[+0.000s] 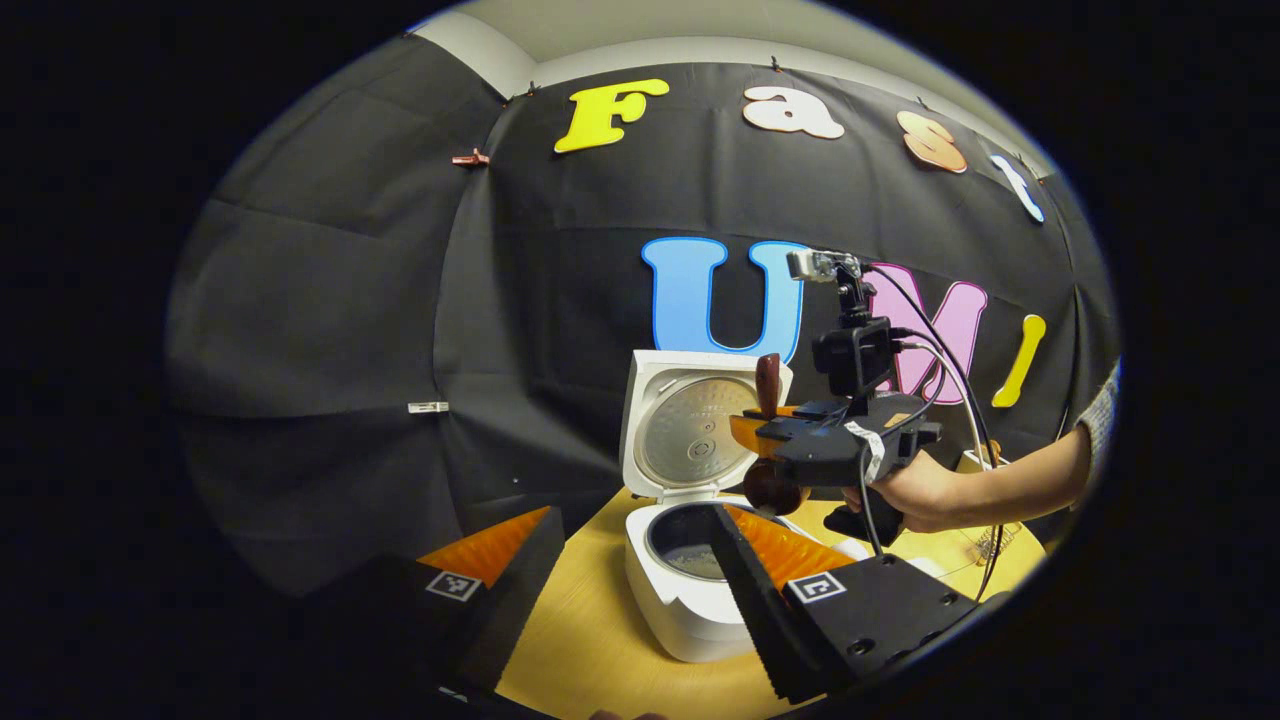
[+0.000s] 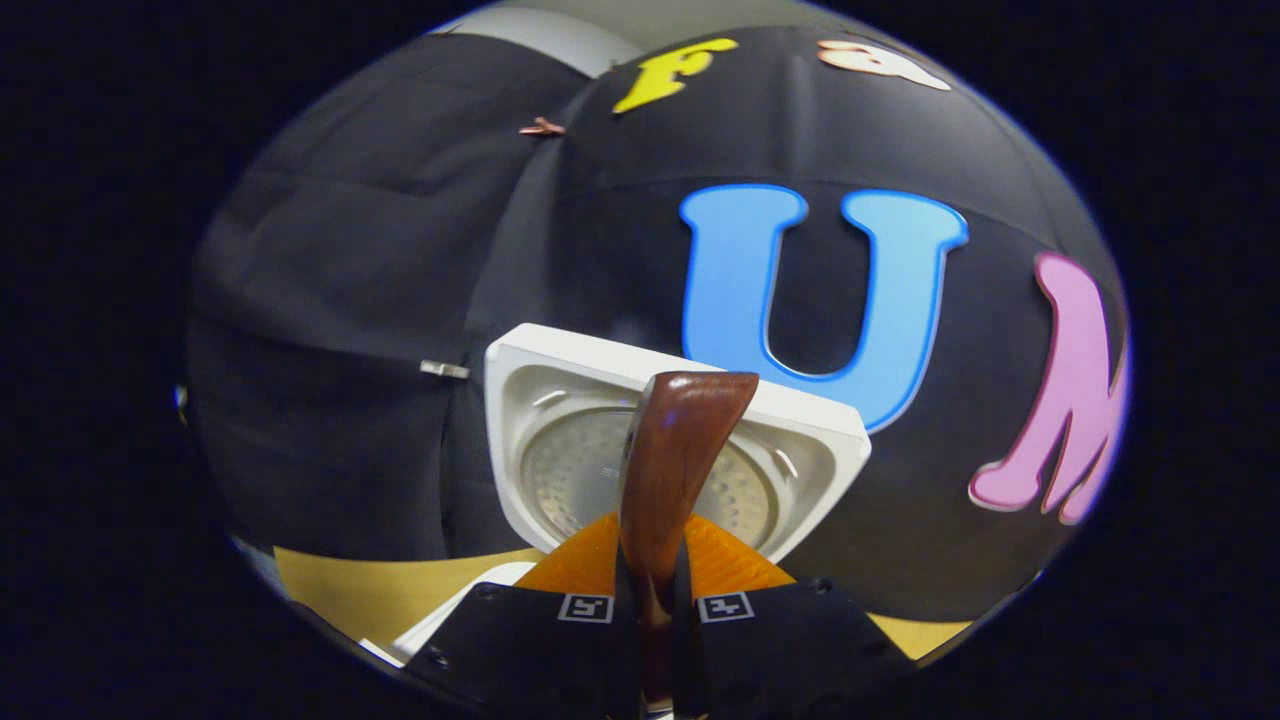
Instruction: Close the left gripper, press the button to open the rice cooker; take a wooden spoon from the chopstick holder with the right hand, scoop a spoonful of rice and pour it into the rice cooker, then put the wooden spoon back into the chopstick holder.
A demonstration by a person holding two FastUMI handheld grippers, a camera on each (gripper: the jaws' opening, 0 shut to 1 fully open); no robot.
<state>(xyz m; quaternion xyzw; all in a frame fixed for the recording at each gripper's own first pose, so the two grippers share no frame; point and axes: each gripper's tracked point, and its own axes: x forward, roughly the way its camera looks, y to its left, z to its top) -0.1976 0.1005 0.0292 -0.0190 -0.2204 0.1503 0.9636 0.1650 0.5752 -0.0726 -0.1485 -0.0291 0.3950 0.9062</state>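
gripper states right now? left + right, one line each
Left gripper: open, holding nothing, in front of the open rice cooker.
Right gripper: shut on the wooden spoon, above the cooker.

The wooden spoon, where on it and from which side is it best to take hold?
Grip the wooden spoon on its slim handle, as the right tool does now: fingers either side, bowl hanging down over the rice cooker. Come from the spoon's flat sides; the narrow stem fits between the pads.

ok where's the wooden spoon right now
The wooden spoon is clamped in the right gripper, handle pointing up. In the left gripper view it hangs over the open rice cooker, in front of the raised lid.
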